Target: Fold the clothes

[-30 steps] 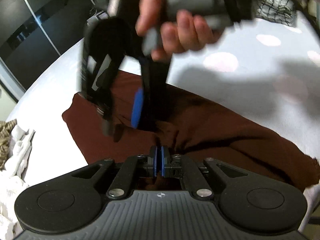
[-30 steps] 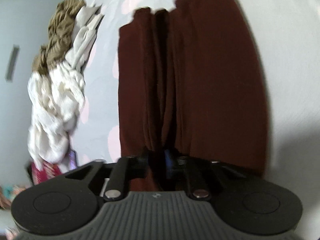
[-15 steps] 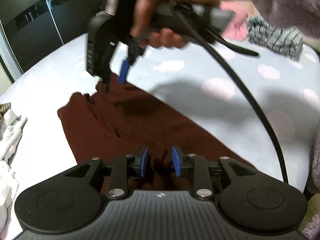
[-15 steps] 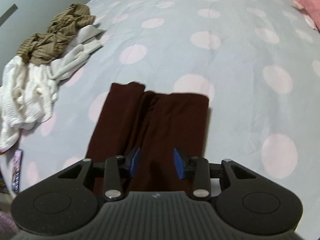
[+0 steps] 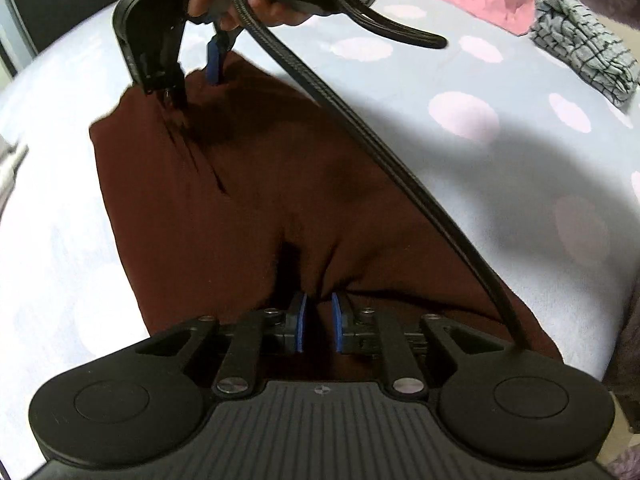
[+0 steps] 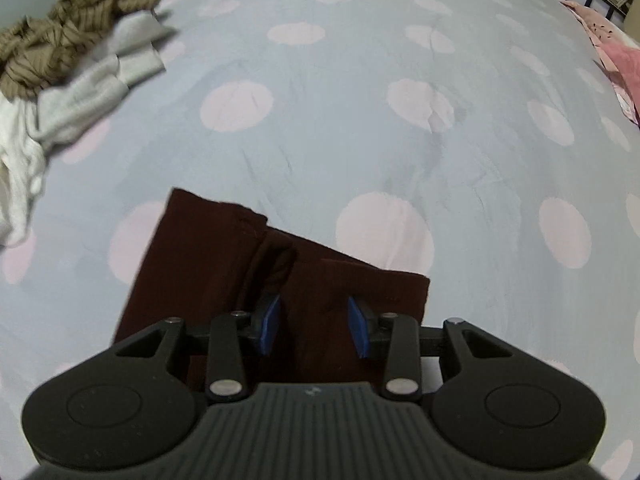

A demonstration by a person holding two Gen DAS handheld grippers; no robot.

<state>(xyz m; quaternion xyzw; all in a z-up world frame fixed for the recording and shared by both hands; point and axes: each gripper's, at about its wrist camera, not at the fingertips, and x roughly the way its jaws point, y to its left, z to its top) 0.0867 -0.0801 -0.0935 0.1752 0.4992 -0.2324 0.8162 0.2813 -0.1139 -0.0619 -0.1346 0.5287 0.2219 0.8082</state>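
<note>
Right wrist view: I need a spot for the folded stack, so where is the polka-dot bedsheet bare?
The pale blue polka-dot bedsheet is bare beyond the dark maroon garment, across its middle to the pink fabric at the right edge. The left edge is crowded by white clothes and a brown knit.

Both views are lit by soft indoor light from above, more bright in the right wrist view, where the dotted bedsheet looks pale and even. In the left wrist view the light is dimmer; the maroon garment is almost black in its folds, and a wide soft shadow lies on the sheet to the right of the left gripper. The right gripper (seen far ahead there) is smeared by motion blur. The clothes pile at the upper left is also blurred. The fisheye bends every edge, and the corners go dark.
</note>
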